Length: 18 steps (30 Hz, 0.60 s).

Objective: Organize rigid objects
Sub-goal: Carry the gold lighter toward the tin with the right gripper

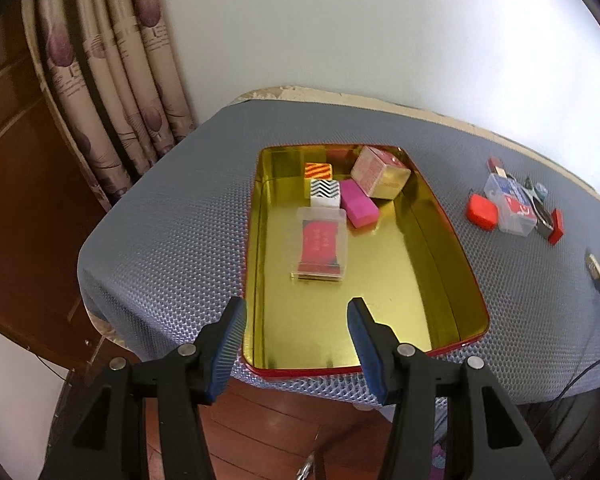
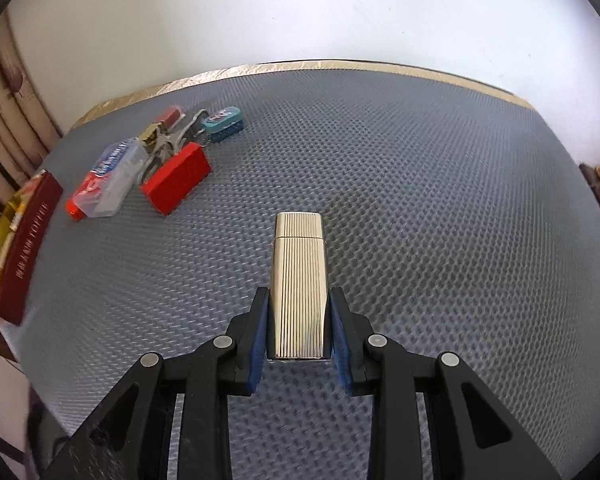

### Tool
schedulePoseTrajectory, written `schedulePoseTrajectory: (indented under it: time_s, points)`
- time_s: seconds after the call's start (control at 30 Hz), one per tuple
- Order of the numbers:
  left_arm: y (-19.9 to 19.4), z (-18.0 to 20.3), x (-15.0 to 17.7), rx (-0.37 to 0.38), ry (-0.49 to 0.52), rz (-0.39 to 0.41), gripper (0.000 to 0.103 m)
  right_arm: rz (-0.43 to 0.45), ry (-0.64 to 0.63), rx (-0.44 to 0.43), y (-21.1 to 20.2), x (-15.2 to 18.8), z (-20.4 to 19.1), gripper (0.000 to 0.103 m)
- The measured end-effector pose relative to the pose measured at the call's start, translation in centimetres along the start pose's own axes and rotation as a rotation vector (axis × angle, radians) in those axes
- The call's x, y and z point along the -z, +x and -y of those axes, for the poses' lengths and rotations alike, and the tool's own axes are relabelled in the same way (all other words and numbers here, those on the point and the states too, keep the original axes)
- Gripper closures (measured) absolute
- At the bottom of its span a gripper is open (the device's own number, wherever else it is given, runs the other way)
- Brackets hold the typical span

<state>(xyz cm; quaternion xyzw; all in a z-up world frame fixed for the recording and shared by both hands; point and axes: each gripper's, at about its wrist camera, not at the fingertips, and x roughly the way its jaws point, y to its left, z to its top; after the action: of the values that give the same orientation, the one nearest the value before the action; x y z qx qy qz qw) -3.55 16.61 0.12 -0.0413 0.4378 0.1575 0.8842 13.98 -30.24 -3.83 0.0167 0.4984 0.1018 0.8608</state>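
A gold-lined tin tray [image 1: 440, 236] with a red rim lies on the grey mat. Inside it sit a clear case with a red card [image 1: 320, 246], a pink block [image 1: 359, 203], a zigzag-patterned box [image 1: 325, 191], an orange striped box [image 1: 318, 170] and a pink and gold box [image 1: 380, 174]. My left gripper [image 1: 298, 316] hovers open over the tray's near end with nothing between its blue pads. In the right wrist view my right gripper [image 2: 298, 300] is shut on a ribbed silver lighter [image 2: 299, 280] just above the mat.
A cluster of loose items lies on the mat: a red block [image 2: 176, 180], a clear box [image 2: 108, 184], a teal tin [image 2: 223, 125] and metal clips [image 2: 160, 142]. The tray's edge [image 2: 24, 240] shows at far left. A curtain [image 1: 112, 80] hangs beyond the table's left corner.
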Motion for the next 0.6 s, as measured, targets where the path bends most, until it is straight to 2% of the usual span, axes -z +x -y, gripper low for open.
schedulePoseTrajectory:
  time_s: [0.17,0.27,0.4,0.47,0.53,0.6]
  points:
    - [-0.2,-2.0,-0.1,-0.022,-0.1,0.006,0.049,0.015,-0.001,-0.105,-2.4,-0.5,-3.9,0.076]
    - [-0.4,-3.2,-0.1,-0.055,-0.167,0.011,0.049,0.038,-0.029,-0.226,-4.4,-1.6,-7.9,0.076]
    - [-0.4,-3.7,0.0,-0.089,-0.197,0.017,0.049,0.051,-0.122,-0.38,-6.4,-3.3,-15.3,0.076]
    - [-0.3,-3.5,0.2,-0.1,-0.199,0.015,0.049,0.035,-0.165,-0.464,-6.6,-4.1,-19.2,0.079]
    - [0.0,-3.6,0.3,-0.076,-0.208,0.0,0.049,0.011,-0.208,-0.536,-6.1,-4.9,-23.3,0.079]
    - [0.2,-3.8,0.3,-0.064,-0.22,-0.011,0.049,-0.012,-0.245,-0.573,-5.1,-5.2,-27.1,0.079]
